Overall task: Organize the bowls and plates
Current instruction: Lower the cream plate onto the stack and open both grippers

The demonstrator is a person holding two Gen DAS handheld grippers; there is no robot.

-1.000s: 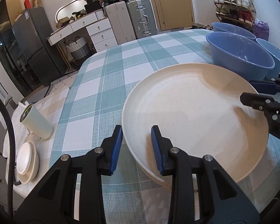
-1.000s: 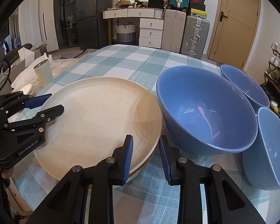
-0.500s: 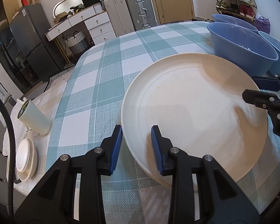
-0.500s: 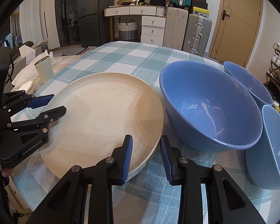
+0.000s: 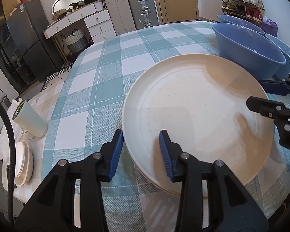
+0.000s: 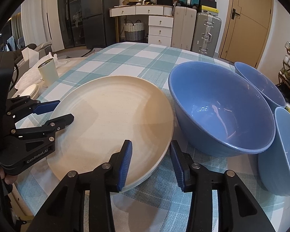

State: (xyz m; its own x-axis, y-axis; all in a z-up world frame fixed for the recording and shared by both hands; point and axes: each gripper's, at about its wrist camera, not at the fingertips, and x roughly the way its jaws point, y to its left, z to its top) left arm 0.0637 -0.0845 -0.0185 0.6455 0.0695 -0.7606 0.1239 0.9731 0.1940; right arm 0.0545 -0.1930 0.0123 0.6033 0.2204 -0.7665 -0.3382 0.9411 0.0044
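A stack of large cream plates [image 5: 199, 112] lies on the checked tablecloth; it also shows in the right wrist view [image 6: 114, 127]. My left gripper [image 5: 141, 150] is open, its jaws straddling the stack's left rim. My right gripper [image 6: 149, 160] is open, its jaws straddling the opposite rim. Each gripper shows in the other's view: the right one [image 5: 261, 94], the left one [image 6: 63, 110]. A big blue bowl [image 6: 220, 108] stands just right of the plates, with two more blue bowls [image 6: 261, 85] [image 6: 280, 152] beyond it.
A pale green cup [image 5: 30, 118] and a small stack of white dishes [image 5: 24, 162] sit at the table's left edge on white cloth. The far half of the table [image 5: 145, 40] holds nothing. Drawers, suitcases and a fridge stand behind.
Both cameras have risen and tilted a little; the plates look lower and farther in view. Both grippers stay open around the plate rims.
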